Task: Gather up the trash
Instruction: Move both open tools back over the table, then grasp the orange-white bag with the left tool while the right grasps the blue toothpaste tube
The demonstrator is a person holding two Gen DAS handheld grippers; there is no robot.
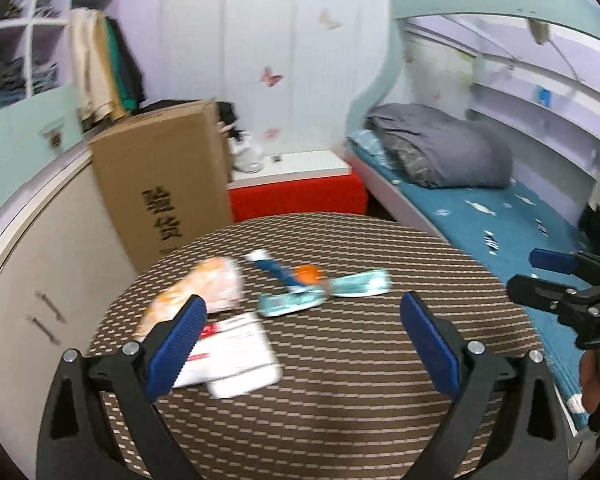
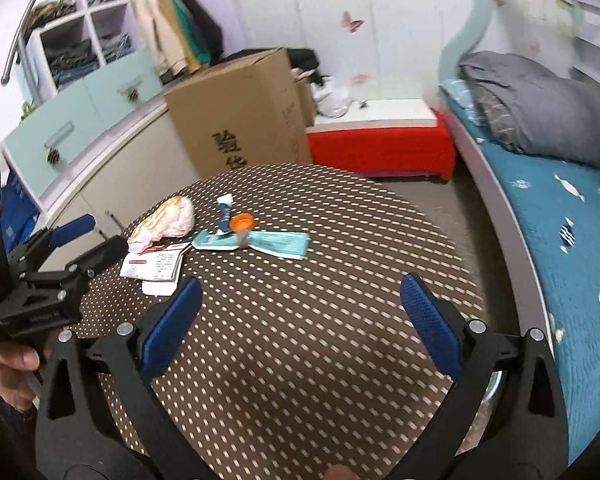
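Both grippers poised over a littered round table, nothing yet picked up

Left wrist view: my left gripper (image 1: 304, 334) hangs wide open and empty above the white paper slips (image 1: 236, 344), with the crumpled orange-and-white wrapper (image 1: 204, 286) just beyond and the teal packets (image 1: 324, 292) and orange cap (image 1: 307, 273) mid-table (image 1: 360, 400); right wrist view: my right gripper (image 2: 302, 322) is likewise spread and holding nothing, well short of the teal packets (image 2: 260, 242) and the wrapper (image 2: 166, 222). I judge this the approach; next I must lower onto one flat piece and pinch its edge
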